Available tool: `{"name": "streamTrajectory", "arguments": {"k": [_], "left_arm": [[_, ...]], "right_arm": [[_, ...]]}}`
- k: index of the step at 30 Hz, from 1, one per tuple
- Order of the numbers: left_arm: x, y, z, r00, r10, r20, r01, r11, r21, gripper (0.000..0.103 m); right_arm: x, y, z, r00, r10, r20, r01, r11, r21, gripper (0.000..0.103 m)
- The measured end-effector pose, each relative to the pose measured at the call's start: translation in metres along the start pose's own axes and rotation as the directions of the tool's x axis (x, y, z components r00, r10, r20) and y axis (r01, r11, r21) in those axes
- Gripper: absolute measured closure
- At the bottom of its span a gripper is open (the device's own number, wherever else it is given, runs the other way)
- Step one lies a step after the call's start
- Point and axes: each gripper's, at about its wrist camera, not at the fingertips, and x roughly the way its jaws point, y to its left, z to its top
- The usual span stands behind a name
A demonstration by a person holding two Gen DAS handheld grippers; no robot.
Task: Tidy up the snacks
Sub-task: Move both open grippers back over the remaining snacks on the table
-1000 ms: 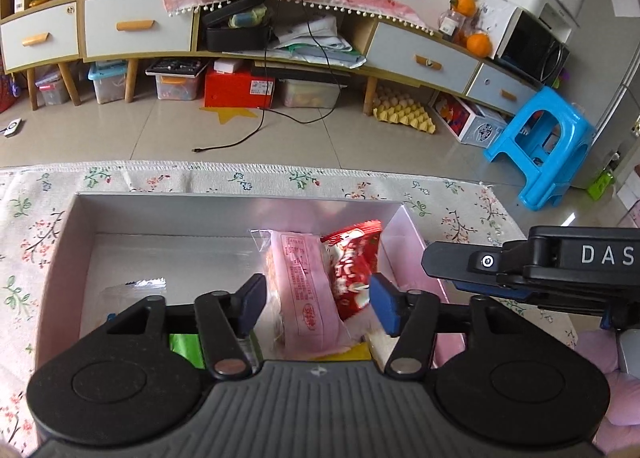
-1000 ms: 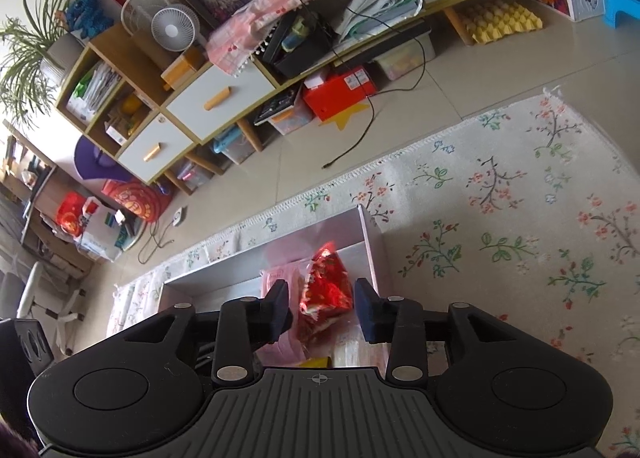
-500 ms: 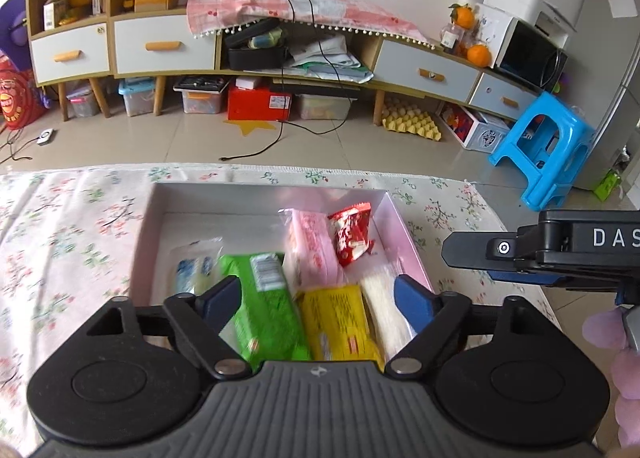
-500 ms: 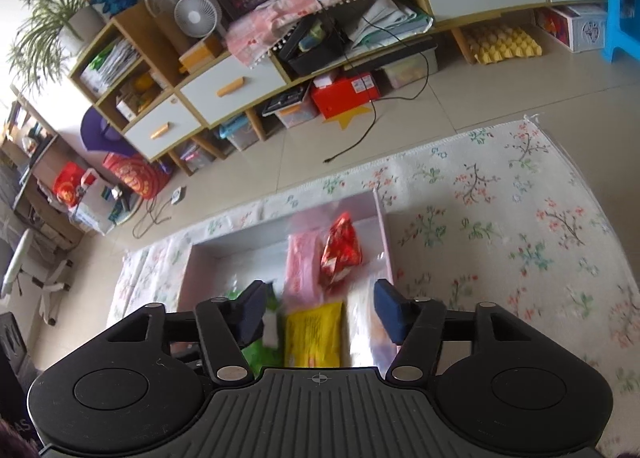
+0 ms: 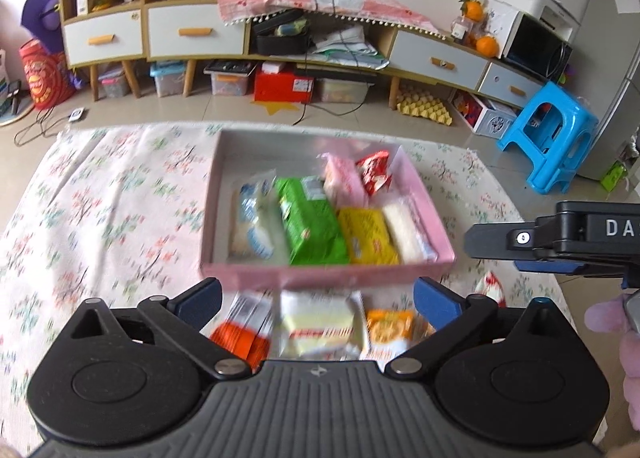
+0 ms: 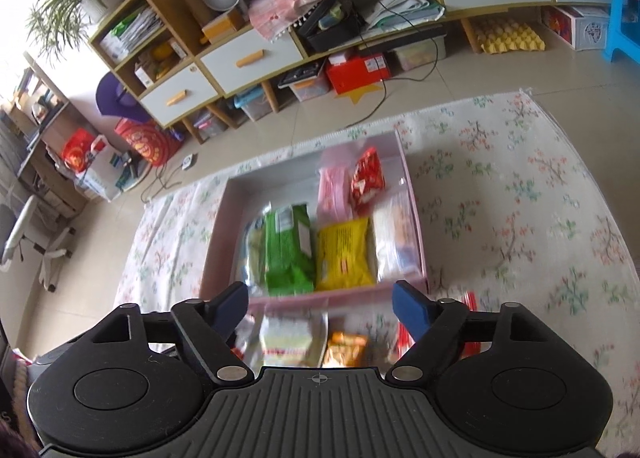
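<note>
Left gripper: bottom centre of its frame, jaws spread wide, just been opening, nothing between them.
Right gripper: bottom centre, jaws apart, just been opening, gripping nothing.

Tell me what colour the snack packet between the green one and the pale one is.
Yellow packet; clearest in the right wrist view.

— What sits where?
— A box rests on a cloth. Six packets lie in it: a near row of four, left to right, first packet, second, third, fourth; two more lie behind, far right.
— And outside?
— Three loose packets lie on the cloth, just near of the box.
</note>
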Motion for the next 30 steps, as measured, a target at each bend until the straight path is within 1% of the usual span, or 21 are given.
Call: {"name": "streamTrajectory", "arguments": {"k": [3,6,9,12,15,19,22,24,27,30], "left_arm": [[-0.001,0.006,-0.011,1.0,0.006,-0.013,-0.006,1.0,0.012,0.001],[-0.003,0.009,-0.019,0.999,0.029,-0.02,-0.029,0.999,0.042,0.001],[-0.008,0.012,-0.029,0.999,0.033,-0.005,-0.032,0.995,0.094,0.001],[-0.006,0.013,-0.042,0.999,0.048,-0.003,-0.047,0.986,0.158,0.001],[-0.003,0.017,-0.054,0.999,0.04,-0.03,-0.033,0.978,0.204,0.001],[-0.003,0.026,-0.067,0.999,0.029,-0.043,-0.017,0.971,0.238,0.001],[-0.002,0.03,-0.081,0.998,0.036,-0.045,-0.021,0.955,0.294,0.001],[0.0,0.033,-0.089,0.998,0.023,-0.05,-0.005,0.943,0.332,0.001],[0.003,0.037,-0.1,0.998,-0.002,-0.056,0.024,0.921,0.389,0.001],[0.005,0.042,-0.109,0.998,-0.026,-0.064,0.051,0.899,0.435,0.001]], "right_arm": [[-0.002,0.0,-0.012,1.0,-0.007,-0.001,0.007,1.0,-0.012,0.018],[-0.002,0.0,-0.02,1.0,-0.021,-0.005,0.021,0.999,-0.026,0.017],[-0.001,-0.003,-0.031,1.0,-0.03,0.01,0.03,0.999,-0.033,0.014],[0.006,-0.003,-0.044,0.997,-0.071,-0.025,0.07,0.996,-0.063,0.013],[0.008,0.001,-0.057,0.996,-0.088,-0.033,0.083,0.988,-0.132,0.013],[0.009,0.0,-0.075,0.995,-0.08,-0.053,0.07,0.983,-0.172,0.013],[0.011,0.0,-0.09,0.995,-0.077,-0.06,0.063,0.975,-0.214,0.013],[0.014,0.003,-0.102,0.996,-0.068,-0.061,0.049,0.963,-0.264,0.013],[0.019,0.011,-0.122,0.997,-0.042,-0.068,0.016,0.939,-0.345,0.013],[0.026,0.02,-0.144,0.997,-0.012,-0.083,-0.025,0.902,-0.431,0.013]]}}
